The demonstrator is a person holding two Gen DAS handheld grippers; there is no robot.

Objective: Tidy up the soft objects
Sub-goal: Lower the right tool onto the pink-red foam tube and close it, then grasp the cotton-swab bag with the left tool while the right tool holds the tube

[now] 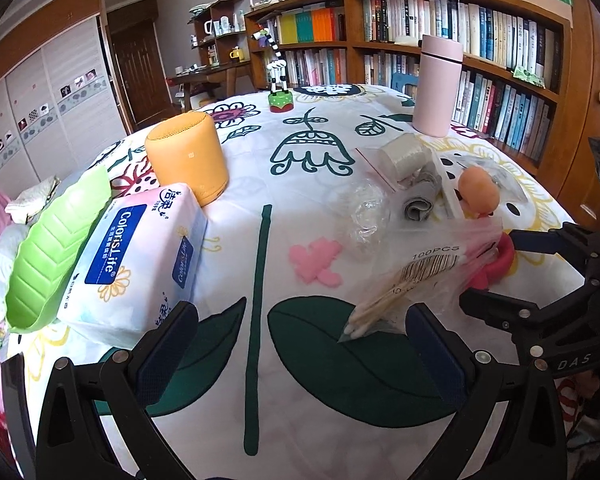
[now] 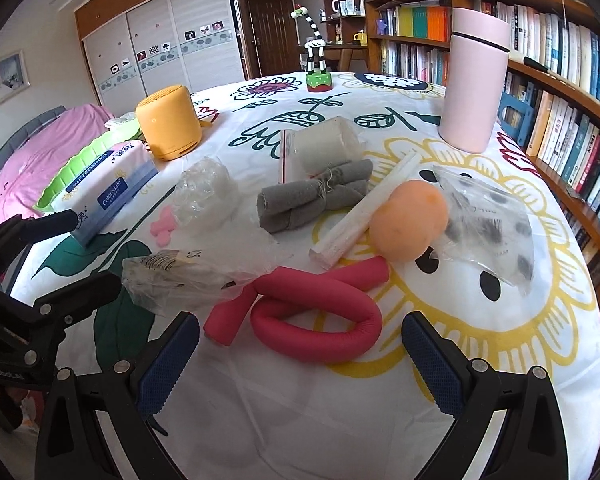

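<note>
Claws both wide, empty: my left claw over tabletop, my right claw just before red foam roller. Orange sponge ball beyond roller; grey cloth roll behind it; cotton swab bag touching roller's left end.

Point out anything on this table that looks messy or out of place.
The soft items lie jumbled: the bent red foam roller partly under the cotton swab bag, the orange sponge against a spotted plastic bag. Nothing spilled or damaged.
</note>
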